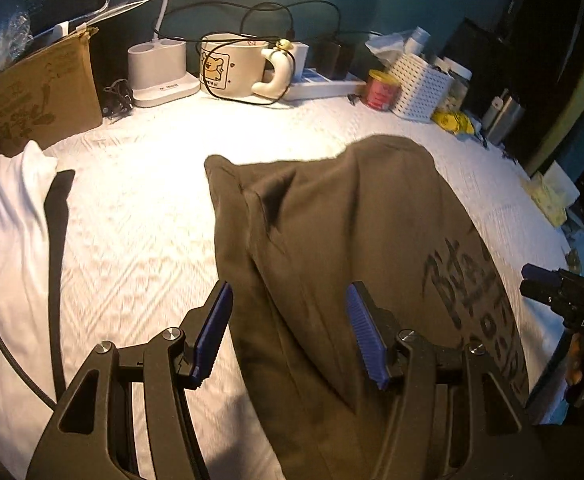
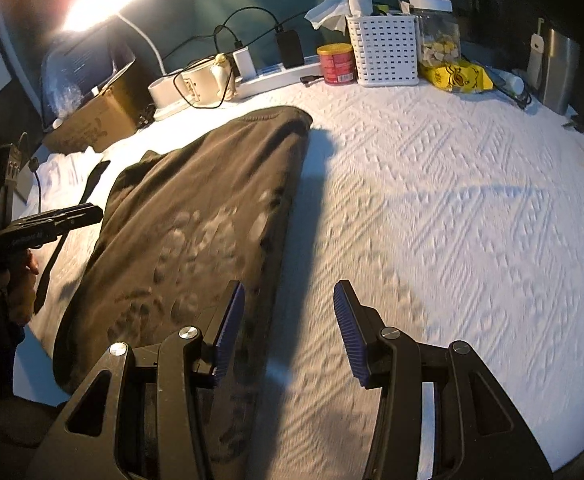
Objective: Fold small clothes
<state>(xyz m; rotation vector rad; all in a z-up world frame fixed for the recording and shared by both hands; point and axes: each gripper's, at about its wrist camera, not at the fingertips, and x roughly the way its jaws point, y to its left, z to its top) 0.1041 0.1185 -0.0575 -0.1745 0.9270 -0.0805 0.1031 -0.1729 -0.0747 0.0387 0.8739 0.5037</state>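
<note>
White textured cloth covers the bench [image 1: 140,216], lit warmly from a lamp at the back. From my left wrist view, my left hand-held gripper [image 1: 288,334] is spread wide, pinching nothing, its blue pads hovering over the near end of the dark olive shirt [image 1: 331,240], which lies partly folded down the middle of the bench with printed lettering showing at its right side. A white garment [image 1: 8,216] lies at the far left, and a cream mug [image 1: 232,68] stands at the back edge.

From my right wrist view, my right hand-held gripper [image 2: 290,332] is also spread and empty, over the shirt's right edge. A white basket [image 2: 383,48] and red can [image 2: 335,64] stand at the back.
</note>
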